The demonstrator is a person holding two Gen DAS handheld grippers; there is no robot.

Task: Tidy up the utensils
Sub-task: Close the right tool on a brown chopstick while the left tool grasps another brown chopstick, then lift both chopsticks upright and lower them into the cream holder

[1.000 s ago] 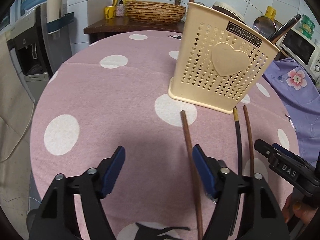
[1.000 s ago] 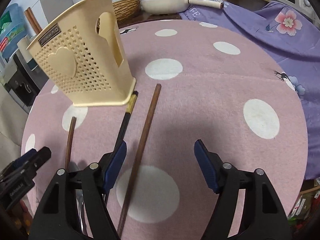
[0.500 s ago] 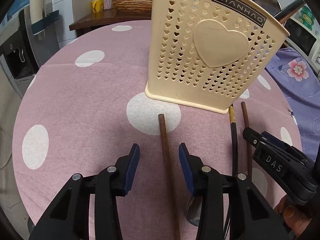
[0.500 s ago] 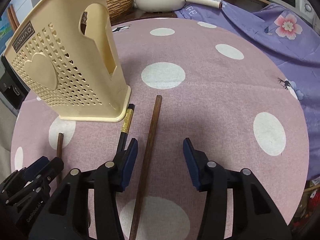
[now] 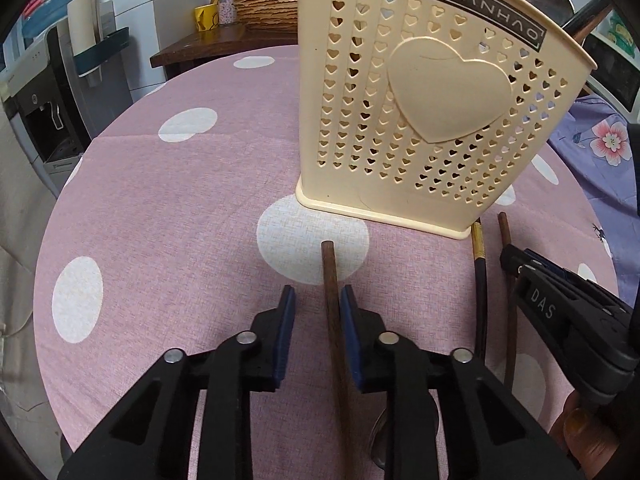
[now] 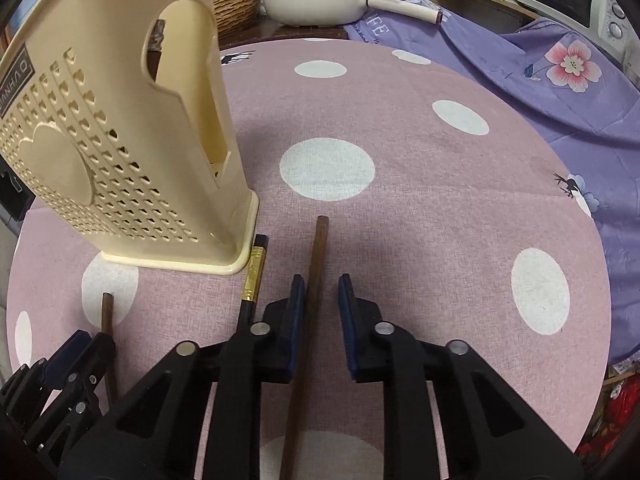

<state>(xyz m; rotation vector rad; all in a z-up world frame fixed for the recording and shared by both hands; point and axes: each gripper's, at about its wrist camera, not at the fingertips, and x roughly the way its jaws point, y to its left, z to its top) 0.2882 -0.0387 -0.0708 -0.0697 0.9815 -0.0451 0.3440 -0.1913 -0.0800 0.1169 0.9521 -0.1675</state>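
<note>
A cream plastic utensil holder (image 5: 432, 112) with heart holes stands on the pink dotted tablecloth; it also shows in the right wrist view (image 6: 120, 140). Three long handles lie in front of it. My left gripper (image 5: 317, 300) straddles a brown wooden handle (image 5: 330, 276), jaws narrowed around it with a small gap on the left side. My right gripper (image 6: 320, 286) straddles another brown wooden handle (image 6: 318, 248), which lies against the left pad, with a gap on the right. A black handle with a gold band (image 6: 254, 276) lies between the two. The right gripper (image 5: 560, 312) shows at the right of the left wrist view.
A wicker basket (image 5: 264, 8) and bottles stand on a dark side table behind. A white pan (image 6: 316, 4) and a purple floral cloth (image 6: 560, 80) lie at the back right. A water dispenser (image 5: 44, 92) stands left of the table.
Both grippers moved forward toward the holder and lined up over their brown handles. Both sets of jaws narrowed from wide open to nearly touching the handles.
</note>
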